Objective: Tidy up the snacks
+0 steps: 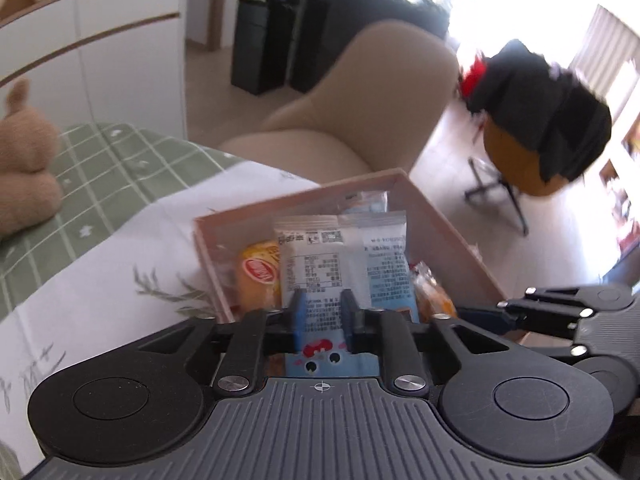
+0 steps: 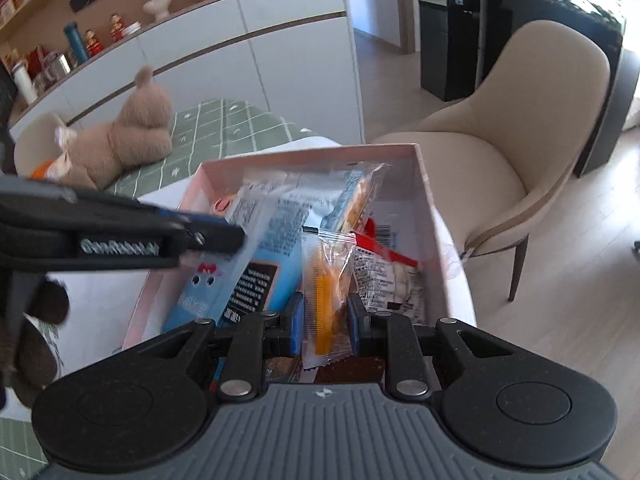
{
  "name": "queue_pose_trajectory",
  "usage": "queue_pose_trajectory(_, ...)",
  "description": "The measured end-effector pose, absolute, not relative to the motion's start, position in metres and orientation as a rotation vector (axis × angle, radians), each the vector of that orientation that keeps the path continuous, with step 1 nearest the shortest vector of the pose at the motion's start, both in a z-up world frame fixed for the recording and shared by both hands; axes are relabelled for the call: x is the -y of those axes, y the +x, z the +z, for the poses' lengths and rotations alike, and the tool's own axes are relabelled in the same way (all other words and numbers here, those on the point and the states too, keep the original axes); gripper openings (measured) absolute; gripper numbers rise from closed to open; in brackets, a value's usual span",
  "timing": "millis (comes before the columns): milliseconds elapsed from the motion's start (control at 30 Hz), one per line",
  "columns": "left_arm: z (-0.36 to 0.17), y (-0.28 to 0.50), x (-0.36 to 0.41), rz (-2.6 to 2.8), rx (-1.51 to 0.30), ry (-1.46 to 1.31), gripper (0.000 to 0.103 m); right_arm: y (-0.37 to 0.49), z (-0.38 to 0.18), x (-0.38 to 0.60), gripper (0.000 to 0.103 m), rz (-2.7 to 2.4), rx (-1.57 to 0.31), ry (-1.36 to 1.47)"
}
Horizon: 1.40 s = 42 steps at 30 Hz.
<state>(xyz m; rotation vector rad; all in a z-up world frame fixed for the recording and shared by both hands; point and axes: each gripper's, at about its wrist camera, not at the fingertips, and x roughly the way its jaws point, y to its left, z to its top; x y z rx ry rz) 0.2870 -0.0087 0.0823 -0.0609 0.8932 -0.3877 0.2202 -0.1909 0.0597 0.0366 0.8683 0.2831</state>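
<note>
A pink box [image 2: 424, 184] holding several snack packets sits on the table's white cloth. My left gripper [image 1: 322, 312] is shut on a long blue-and-white packet [image 1: 316, 264] with a cartoon face, held over the box's near-left part. Seen from the right wrist, the left gripper [image 2: 224, 236] reaches in from the left with that packet [image 2: 248, 256] in its tips. My right gripper [image 2: 324, 316] is shut on a clear packet [image 2: 326, 276] with an orange snack inside, above the box's near edge. A yellow-orange packet [image 1: 258, 276] and a red-striped one [image 2: 384, 256] lie in the box.
A plush bear [image 2: 132, 132] lies on the green checked cloth [image 2: 216, 128] behind and left of the box. A beige chair [image 2: 520, 120] stands at the table's far right edge. White cabinets [image 2: 280, 40] line the back wall.
</note>
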Motion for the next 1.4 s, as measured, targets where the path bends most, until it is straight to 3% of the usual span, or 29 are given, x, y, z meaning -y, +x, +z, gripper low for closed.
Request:
queue_pose_trajectory(33,0.089,0.277,0.005,-0.377,-0.863,-0.088,0.027,0.216,0.06,0.191,0.025,0.283,-0.861,0.021)
queue_pose_trajectory(100,0.102,0.251,-0.005,-0.337,-0.777,-0.131,0.027,0.204,0.067,0.192,0.038,0.278,-0.835,0.0)
queue_pose_trajectory(167,0.109,0.216,-0.012,-0.282,-0.707,-0.153,0.027,0.185,0.081,0.196,0.068,0.264,-0.769,0.004)
queue_pose_trajectory(267,0.106,0.165,-0.02,-0.234,-0.642,-0.183,0.027,0.16,0.096,0.197,0.08,0.263,-0.679,0.023)
queue_pose_trajectory(400,0.085,0.099,-0.025,-0.17,-0.655,-0.158,0.027,0.107,0.093,0.186,0.086,0.274,-0.659,0.004)
queue_pose_trajectory(733,0.011,-0.009,-0.042,-0.01,-0.713,-0.115,0.027,0.018,0.004,0.136,0.087,0.304,-0.814,-0.067)
queue_pose_trajectory(833,0.006,-0.009,-0.034,-0.021,-0.675,-0.092,0.028,0.006,-0.003,0.128,0.09,0.276,-0.765,-0.11)
queue_pose_trajectory(967,0.001,-0.009,-0.019,-0.025,-0.641,-0.032,0.034,0.005,-0.006,0.139,0.103,0.205,-0.763,-0.052)
queue_pose_trajectory(1400,0.0,-0.005,-0.004,0.004,-0.644,0.009,0.036,-0.004,-0.014,0.154,0.103,0.158,-0.664,-0.024)
